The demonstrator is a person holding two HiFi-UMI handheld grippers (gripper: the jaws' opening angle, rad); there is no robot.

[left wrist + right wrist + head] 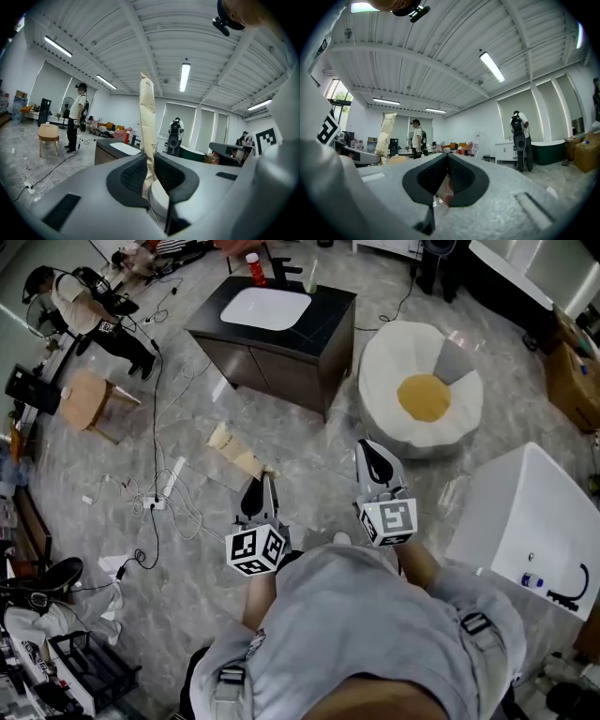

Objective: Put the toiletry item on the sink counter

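Sink counter stands left of a probable beanbag.

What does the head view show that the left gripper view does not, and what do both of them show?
Only the head view: the white beanbag with its yellow cushion. Only the left gripper view: the ceiling lights, and the pads pressing the toothpaste tube from both sides. Both: the left tongs, that tube, the black sink counter and the wooden stool.
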